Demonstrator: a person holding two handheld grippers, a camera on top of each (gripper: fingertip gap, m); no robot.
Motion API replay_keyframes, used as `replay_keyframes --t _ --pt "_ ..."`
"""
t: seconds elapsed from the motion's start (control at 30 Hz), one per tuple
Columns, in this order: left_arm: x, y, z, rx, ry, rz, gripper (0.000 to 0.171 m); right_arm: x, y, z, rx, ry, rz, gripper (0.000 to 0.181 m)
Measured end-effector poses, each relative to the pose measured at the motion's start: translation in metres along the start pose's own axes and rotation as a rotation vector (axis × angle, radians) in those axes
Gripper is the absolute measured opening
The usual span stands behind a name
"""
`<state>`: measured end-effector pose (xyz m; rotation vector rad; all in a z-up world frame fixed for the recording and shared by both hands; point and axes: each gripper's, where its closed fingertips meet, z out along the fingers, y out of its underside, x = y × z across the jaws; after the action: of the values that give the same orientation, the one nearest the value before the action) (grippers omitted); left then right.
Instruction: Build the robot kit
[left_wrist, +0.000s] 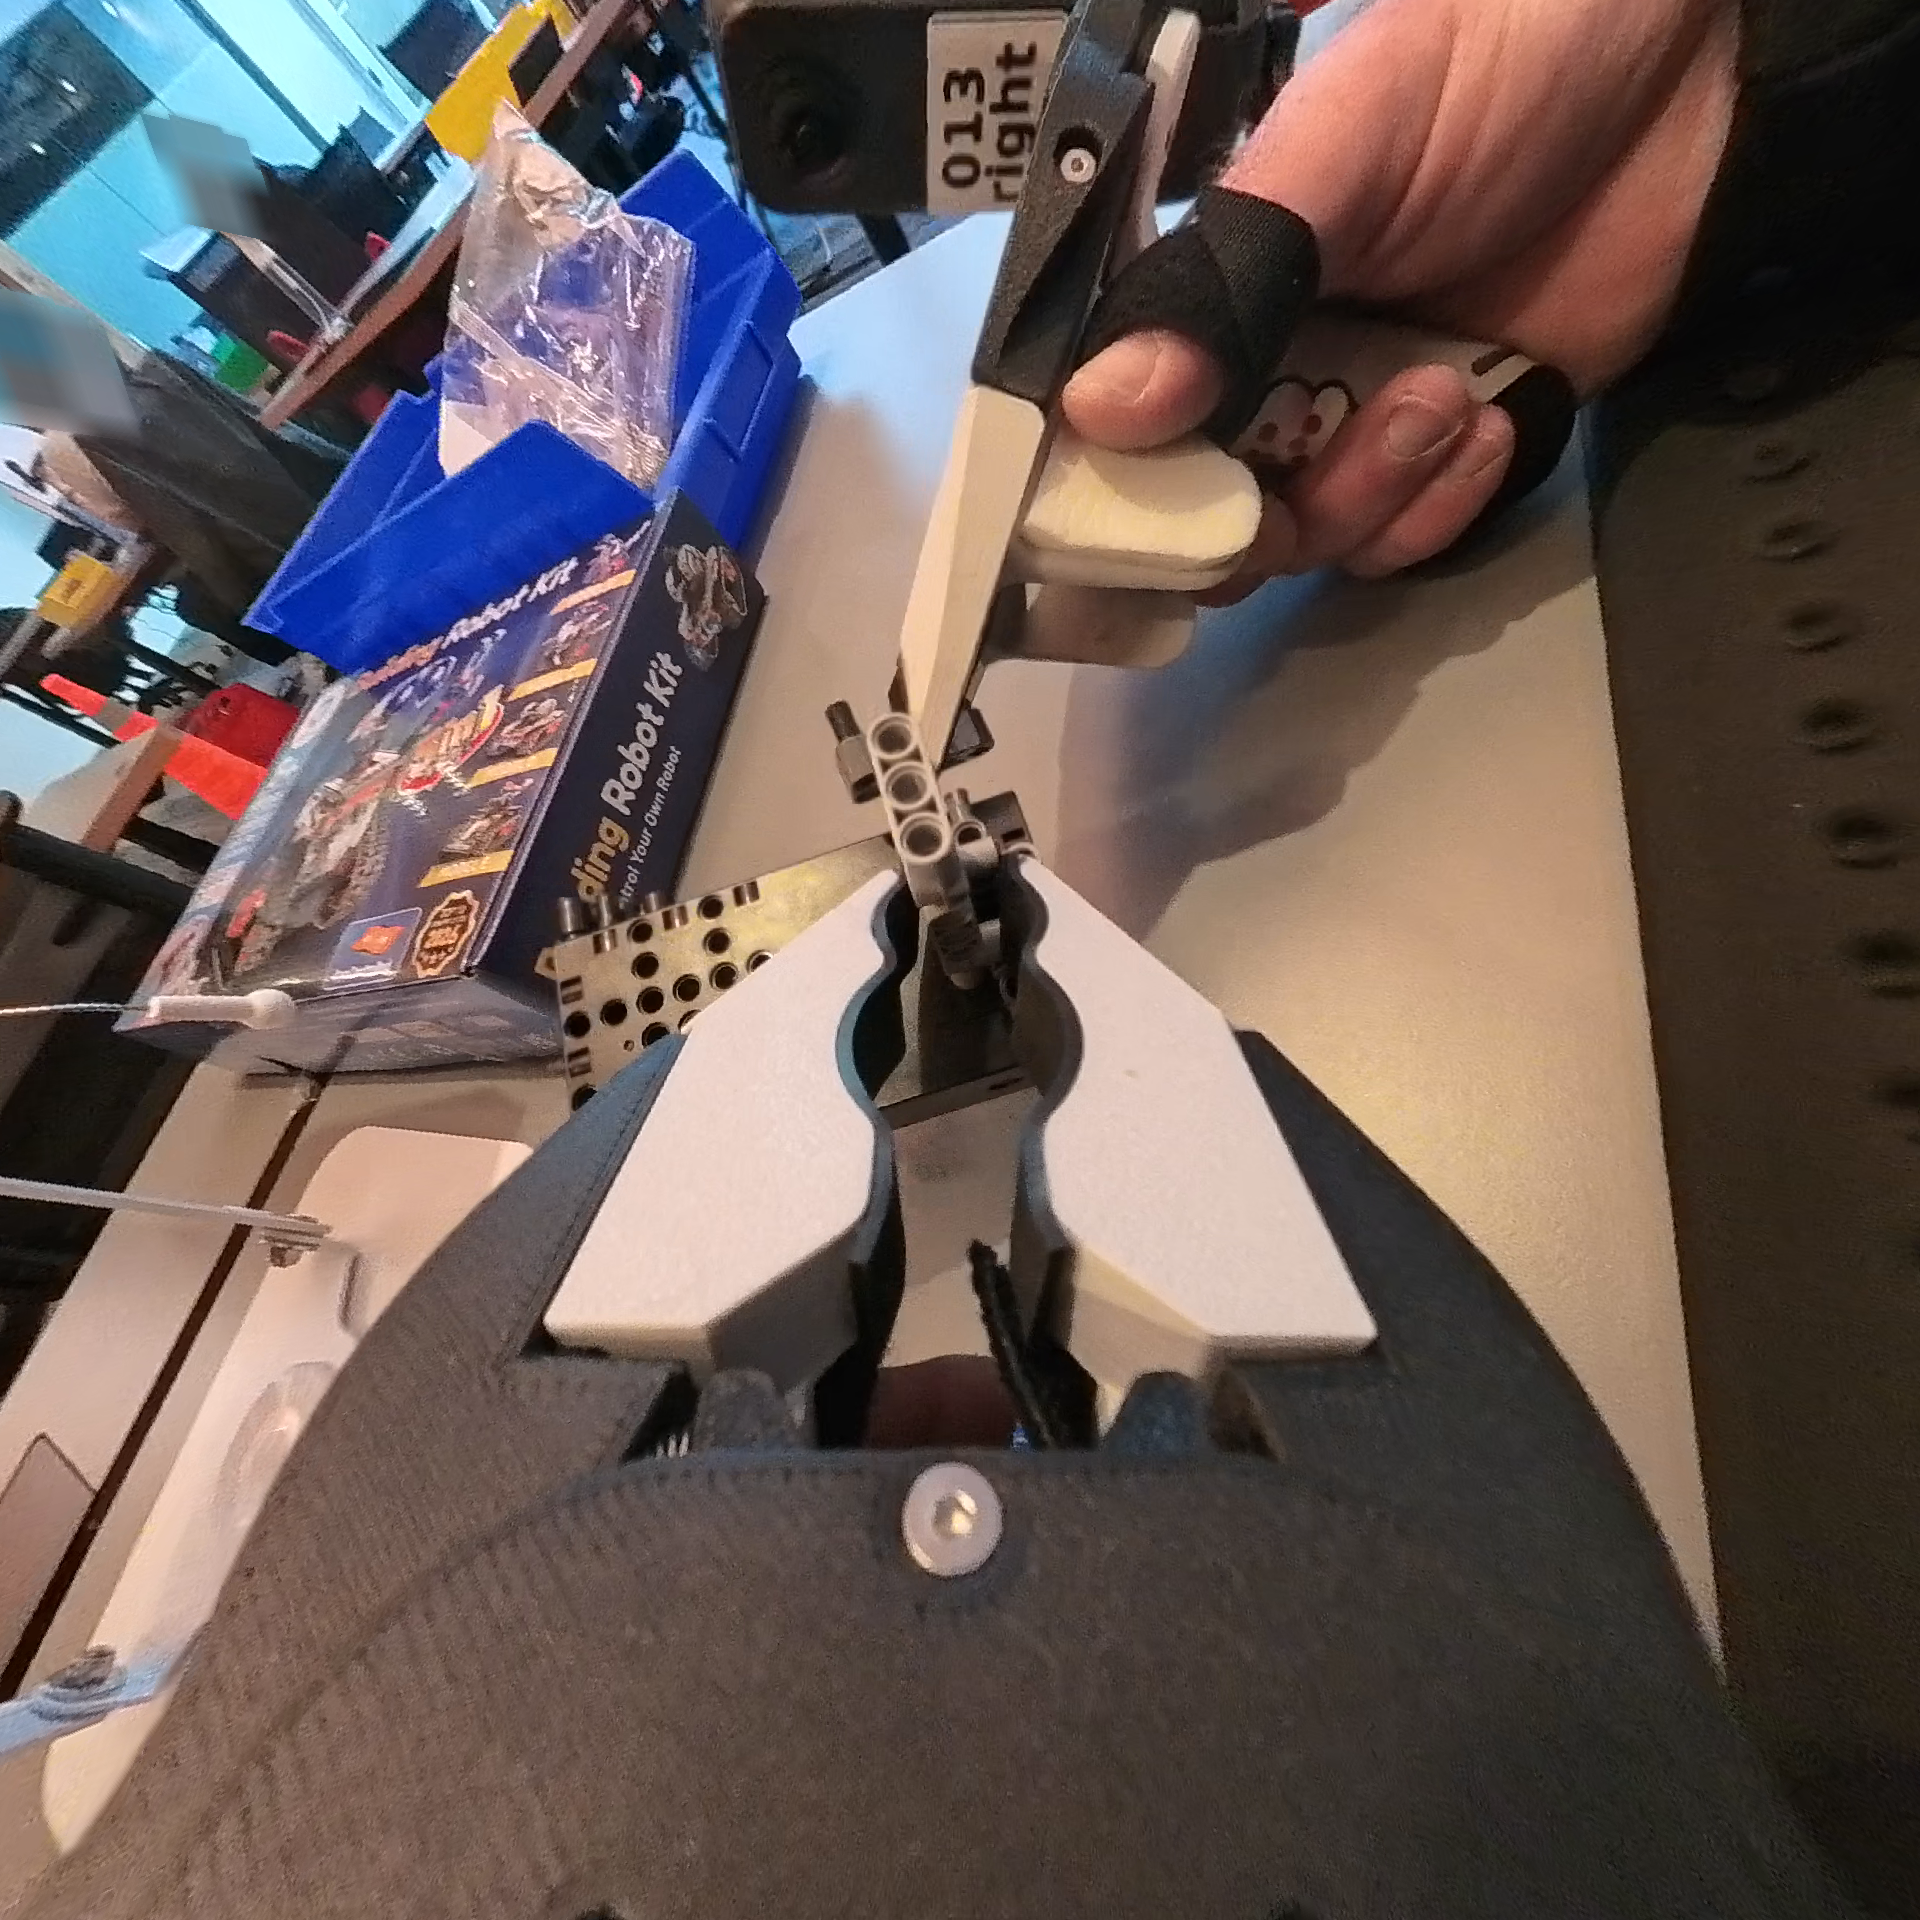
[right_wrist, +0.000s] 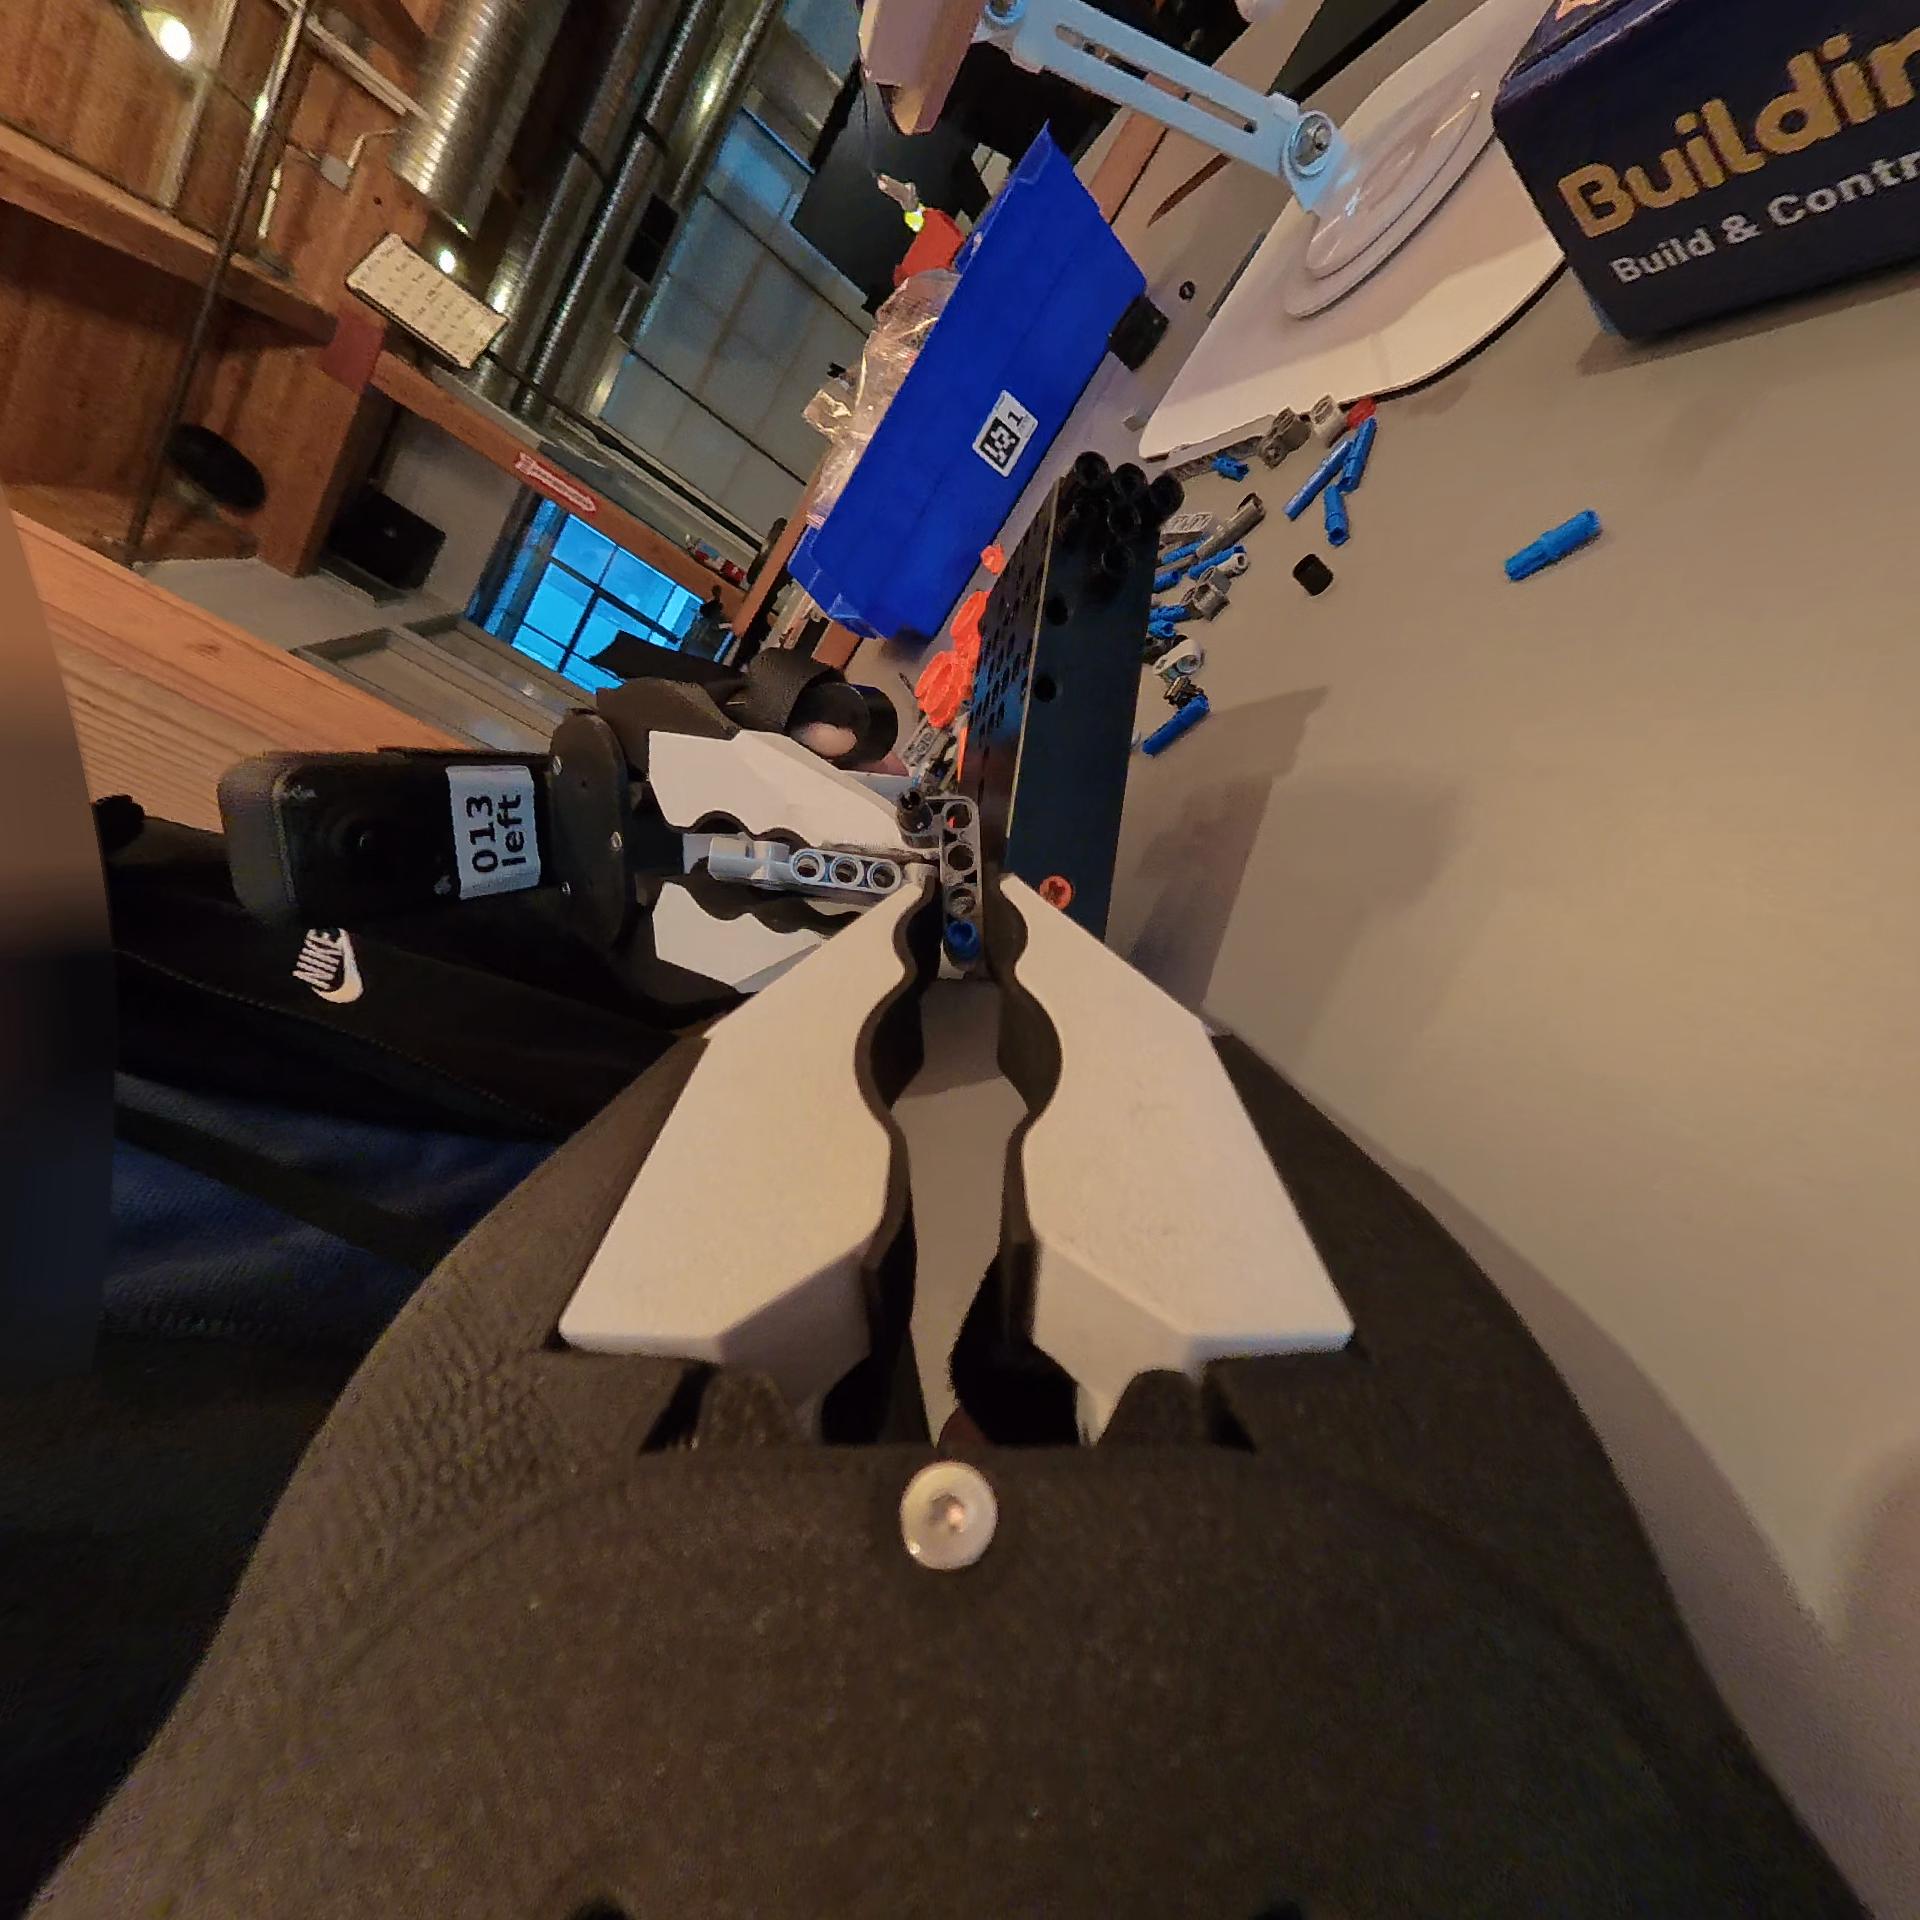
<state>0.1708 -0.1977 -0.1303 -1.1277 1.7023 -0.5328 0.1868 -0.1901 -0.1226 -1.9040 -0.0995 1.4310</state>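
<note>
Grey beam (left_wrist: 902, 790), seemingly gripped; labelled kit box (left_wrist: 468, 831).

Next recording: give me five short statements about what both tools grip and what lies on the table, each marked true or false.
1. The left tool is shut on a grey beam assembly. True.
2. The right tool hangs open with nothing between its fingers. False: it is shut on a grey holed beam of the same assembly.
3. A blue bin holds a clear plastic bag. True.
4. Loose blue pins lie inside the blue bin. False: they lie scattered on the table.
5. A printed kit box lies on the table beside a black perforated plate. True.
</note>
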Motion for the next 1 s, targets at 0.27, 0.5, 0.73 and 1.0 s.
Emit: replay_keyframes --t 0.27,0.5,0.73,1.0 --pt "0.008 0.020 0.008 -0.077 0.209 -0.200 0.013 0.008 0.007 -0.003 -0.040 0.072 -0.028 0.006" --pt "0.010 0.031 0.006 -0.129 0.338 -0.275 0.013 0.011 0.014 -0.001 -0.081 0.119 -0.077 0.006" --pt "0.000 0.016 -0.013 -0.075 0.389 -0.316 0.044 -0.008 0.010 0.002 -0.105 0.149 -0.243 0.006" --pt "-0.011 -0.028 -0.023 0.079 0.343 -0.261 0.011 -0.034 0.006 0.012 -0.199 0.270 -0.539 0.006"
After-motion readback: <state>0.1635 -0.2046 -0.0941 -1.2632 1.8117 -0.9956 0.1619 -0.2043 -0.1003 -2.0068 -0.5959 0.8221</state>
